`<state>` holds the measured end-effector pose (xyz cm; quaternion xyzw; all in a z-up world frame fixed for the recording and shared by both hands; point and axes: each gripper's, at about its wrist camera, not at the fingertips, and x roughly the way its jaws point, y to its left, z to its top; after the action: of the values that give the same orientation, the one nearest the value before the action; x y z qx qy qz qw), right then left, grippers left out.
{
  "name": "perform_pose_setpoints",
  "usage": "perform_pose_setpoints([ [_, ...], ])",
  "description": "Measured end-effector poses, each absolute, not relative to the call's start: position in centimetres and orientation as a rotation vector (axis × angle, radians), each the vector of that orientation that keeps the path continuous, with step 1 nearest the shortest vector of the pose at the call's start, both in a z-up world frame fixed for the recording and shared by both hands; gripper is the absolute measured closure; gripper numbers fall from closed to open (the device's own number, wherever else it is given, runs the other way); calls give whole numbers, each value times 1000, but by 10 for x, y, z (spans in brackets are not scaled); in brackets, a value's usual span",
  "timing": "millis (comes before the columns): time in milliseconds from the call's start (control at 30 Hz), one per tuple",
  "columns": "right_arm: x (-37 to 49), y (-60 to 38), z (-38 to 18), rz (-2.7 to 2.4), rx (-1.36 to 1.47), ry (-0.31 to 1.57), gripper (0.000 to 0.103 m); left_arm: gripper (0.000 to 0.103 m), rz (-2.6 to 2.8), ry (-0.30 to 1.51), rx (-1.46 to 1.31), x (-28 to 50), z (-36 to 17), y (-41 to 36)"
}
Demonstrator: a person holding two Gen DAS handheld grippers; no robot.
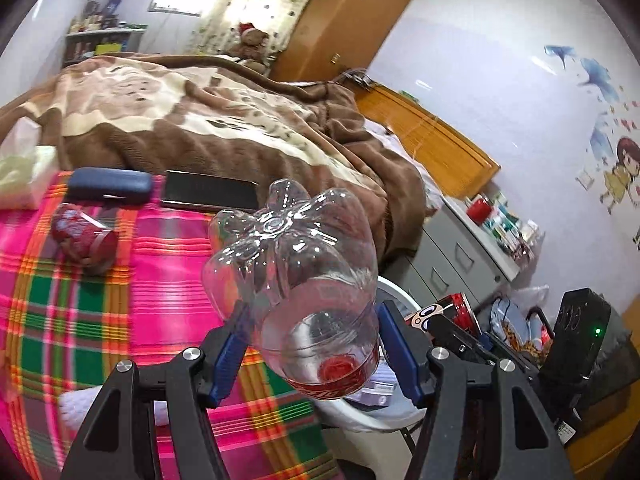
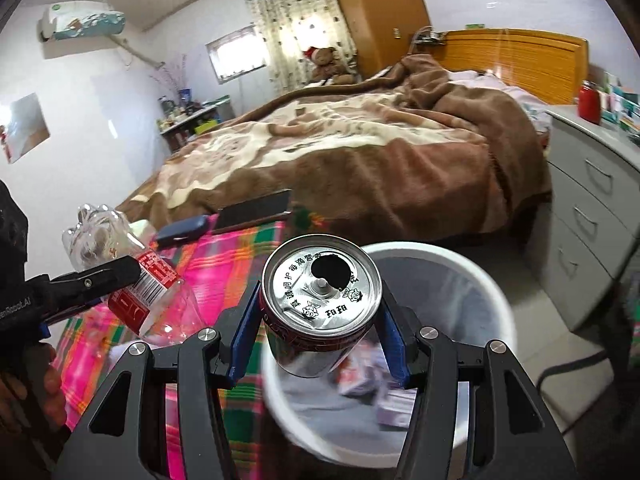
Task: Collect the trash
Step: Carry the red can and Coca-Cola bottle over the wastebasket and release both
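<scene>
One clear plastic bottle (image 1: 296,280) sits clamped in the left gripper (image 1: 316,344), its long axis along the fingers, base pointing away, cap end nearest the camera. One opened can (image 2: 320,304) is pinched in the right gripper (image 2: 320,340) over the white bin (image 2: 496,304), top facing the camera. A second can (image 1: 82,236) lies on the plaid cloth (image 1: 120,300)

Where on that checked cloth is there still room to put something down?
The near stretch of the cloth lies bare, between the red can and the grippers. The far edge is crowded: a blue case, a phone and a white pack line it. The bin already holds some trash.
</scene>
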<state>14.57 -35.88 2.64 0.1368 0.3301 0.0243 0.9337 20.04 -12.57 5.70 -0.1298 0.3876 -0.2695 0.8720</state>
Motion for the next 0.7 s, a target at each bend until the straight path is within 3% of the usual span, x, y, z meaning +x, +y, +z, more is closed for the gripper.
perform_pose_setpoints([
  [367,144,-401,-4,-50,289,768,47,39,-630,880,-173,204,28,-212],
  [700,146,-409,-14,-59,256,814,46,38,-591,887,-70,204,11,-236],
])
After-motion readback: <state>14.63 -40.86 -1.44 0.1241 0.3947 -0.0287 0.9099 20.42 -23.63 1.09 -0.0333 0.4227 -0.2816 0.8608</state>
